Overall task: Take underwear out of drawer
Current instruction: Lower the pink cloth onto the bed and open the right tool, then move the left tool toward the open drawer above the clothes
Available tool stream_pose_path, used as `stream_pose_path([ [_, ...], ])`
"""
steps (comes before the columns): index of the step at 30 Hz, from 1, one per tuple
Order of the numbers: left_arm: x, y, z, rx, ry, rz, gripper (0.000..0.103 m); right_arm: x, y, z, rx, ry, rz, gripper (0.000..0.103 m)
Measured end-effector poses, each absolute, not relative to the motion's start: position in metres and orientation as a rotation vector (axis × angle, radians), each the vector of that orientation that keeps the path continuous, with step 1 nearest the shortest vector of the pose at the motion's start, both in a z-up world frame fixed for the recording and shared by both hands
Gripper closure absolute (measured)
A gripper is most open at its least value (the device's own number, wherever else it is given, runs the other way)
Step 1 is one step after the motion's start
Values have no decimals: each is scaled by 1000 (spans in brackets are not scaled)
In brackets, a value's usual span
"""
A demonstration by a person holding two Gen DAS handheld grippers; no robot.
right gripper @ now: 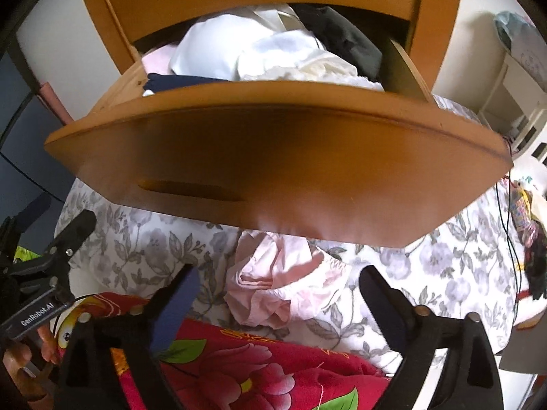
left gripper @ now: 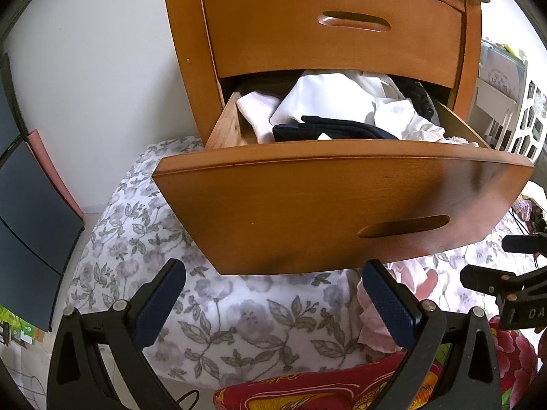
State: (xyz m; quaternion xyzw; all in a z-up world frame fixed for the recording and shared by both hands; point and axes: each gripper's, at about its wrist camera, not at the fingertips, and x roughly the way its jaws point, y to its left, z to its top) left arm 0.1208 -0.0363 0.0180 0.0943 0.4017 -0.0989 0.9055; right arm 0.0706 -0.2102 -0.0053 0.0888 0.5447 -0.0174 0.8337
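Observation:
The lower wooden drawer (left gripper: 307, 205) (right gripper: 273, 157) stands pulled out, heaped with white, pale pink and dark folded clothes (left gripper: 342, 112) (right gripper: 259, 51). A pink underwear (right gripper: 283, 283) (left gripper: 372, 328) lies crumpled on the flowered bedsheet (left gripper: 218, 328) (right gripper: 427, 273) under the drawer front. My left gripper (left gripper: 273, 270) hangs open below the drawer front, nothing between its fingers; its right pad (left gripper: 389, 307) covers part of the pink underwear. My right gripper (right gripper: 278, 280) is open too, its fingers either side of the pink underwear and just short of it.
The upper drawer (left gripper: 335, 27) is closed. A red flowered blanket (right gripper: 239, 365) (left gripper: 307, 393) lies at the near edge. A dark screen (left gripper: 30, 212) stands at the left, a white shelf unit (left gripper: 506, 109) (right gripper: 516, 95) at the right. The other gripper's body (left gripper: 506, 294) (right gripper: 41, 273) shows in each view.

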Motion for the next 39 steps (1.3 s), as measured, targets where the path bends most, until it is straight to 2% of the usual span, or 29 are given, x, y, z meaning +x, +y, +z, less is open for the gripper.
stream_pose_path([
  [22, 121, -33, 22, 156, 836, -220, 0, 40, -205, 28, 234, 976, 8, 0],
  [39, 105, -12, 69, 60, 773, -234, 0, 26, -204, 28, 257, 901, -67, 0],
])
